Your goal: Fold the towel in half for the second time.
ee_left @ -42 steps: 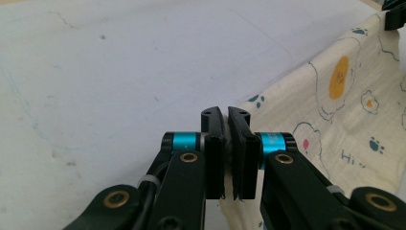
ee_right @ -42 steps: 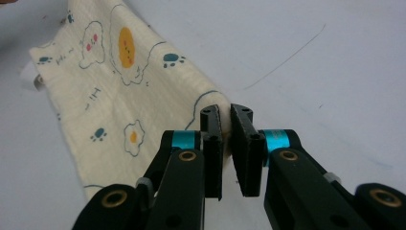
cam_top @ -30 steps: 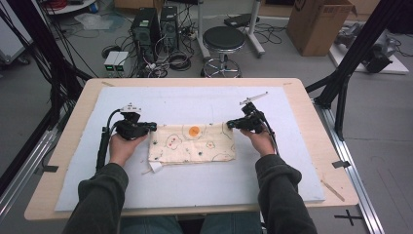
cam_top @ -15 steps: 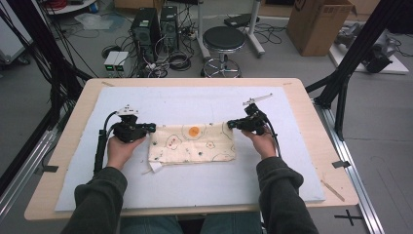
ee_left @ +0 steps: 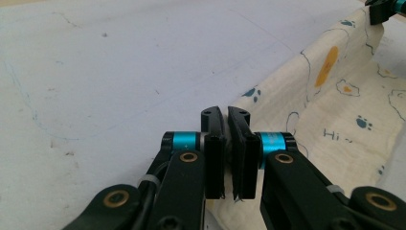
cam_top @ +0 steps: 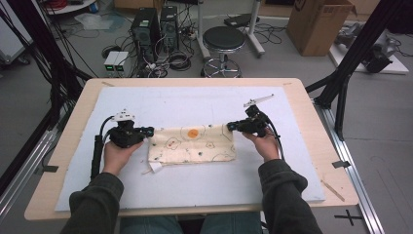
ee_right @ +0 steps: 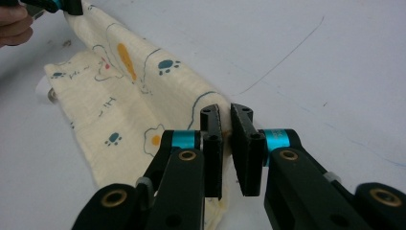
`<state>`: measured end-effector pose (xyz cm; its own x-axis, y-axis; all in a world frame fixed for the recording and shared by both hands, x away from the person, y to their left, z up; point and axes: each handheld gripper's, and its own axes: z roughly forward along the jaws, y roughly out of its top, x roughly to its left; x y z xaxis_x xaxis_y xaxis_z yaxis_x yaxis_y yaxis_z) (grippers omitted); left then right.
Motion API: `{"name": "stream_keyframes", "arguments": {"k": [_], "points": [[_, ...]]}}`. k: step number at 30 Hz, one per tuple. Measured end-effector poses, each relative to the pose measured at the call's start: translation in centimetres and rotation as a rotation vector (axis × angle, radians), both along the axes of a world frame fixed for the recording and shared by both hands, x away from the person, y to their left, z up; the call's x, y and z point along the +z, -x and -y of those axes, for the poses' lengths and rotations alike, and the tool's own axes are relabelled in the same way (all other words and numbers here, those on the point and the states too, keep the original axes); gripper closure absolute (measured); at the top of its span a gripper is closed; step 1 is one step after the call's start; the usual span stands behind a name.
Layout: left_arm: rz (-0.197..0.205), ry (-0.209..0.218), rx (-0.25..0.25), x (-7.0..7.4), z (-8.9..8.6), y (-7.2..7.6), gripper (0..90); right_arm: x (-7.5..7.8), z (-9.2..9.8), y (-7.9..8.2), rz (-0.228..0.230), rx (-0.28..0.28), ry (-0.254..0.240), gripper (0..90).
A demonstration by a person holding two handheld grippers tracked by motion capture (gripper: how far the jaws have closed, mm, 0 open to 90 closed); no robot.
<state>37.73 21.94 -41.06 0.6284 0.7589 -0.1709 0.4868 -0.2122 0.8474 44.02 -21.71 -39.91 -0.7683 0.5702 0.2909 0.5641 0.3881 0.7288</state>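
Currently listed: wooden rectangular table (cam_top: 311, 105) with a pale blue-white foam mat (cam_top: 195, 105) covering most of its top. Cream folded cloth printed with paw prints and fried eggs (cam_top: 195, 146), lying mid-mat, slightly nearer the table's near edge, long side parallel to it. Left gripper (cam_top: 148, 130) at the cloth's far left corner, jaws pinched onto the fabric. Right gripper (cam_top: 230, 126) at the far right corner, jaws likewise clamped on the cloth edge.

Dark grey-green sleeves, blue jeans. Left gripper (ee_left: 225, 158) and right gripper (ee_right: 227, 153): black jaws, teal collars, brass screws, black cables trailing.
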Motion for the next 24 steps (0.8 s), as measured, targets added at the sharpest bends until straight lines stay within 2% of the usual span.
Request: {"name": "stream_keyframes", "arguments": {"k": [3, 6, 9, 10, 15, 17, 19, 24], "points": [[0.009, -0.001, -0.013, 0.2, 0.2, 0.3, 84.8, 0.2, 0.1, 0.3, -0.001, 0.009, 0.000, 83.4], [0.006, -0.028, -0.030, 0.1, 0.3, 0.6, 84.8, 0.2, 0.1, 0.5, -0.005, 0.025, 0.035, 83.4], [0.012, -0.021, -0.029, -0.2, 0.1, 1.1, 84.8, 0.2, 0.0, 1.0, 0.005, 0.039, 0.041, 83.4], [0.008, -0.026, -0.033, -0.3, 0.1, 1.2, 84.8, 0.2, 0.0, 1.2, 0.017, 0.040, 0.034, 83.4], [0.014, -0.018, -0.044, -0.5, 0.0, 1.9, 84.6, -0.3, 0.3, 2.0, 0.007, 0.047, 0.014, 83.3], [0.013, -0.033, -0.053, -0.4, -0.1, 2.0, 84.5, -0.3, 0.3, 2.2, 0.003, 0.057, 0.009, 83.3], [0.013, -0.025, -0.052, -0.4, -0.1, 2.3, 84.3, -0.3, 0.3, 2.5, 0.014, 0.067, 0.004, 83.2], [0.030, -0.030, -0.067, -0.5, 0.0, 2.9, 84.2, -0.4, 0.6, 3.1, 0.017, 0.080, 0.001, 83.2]]}}
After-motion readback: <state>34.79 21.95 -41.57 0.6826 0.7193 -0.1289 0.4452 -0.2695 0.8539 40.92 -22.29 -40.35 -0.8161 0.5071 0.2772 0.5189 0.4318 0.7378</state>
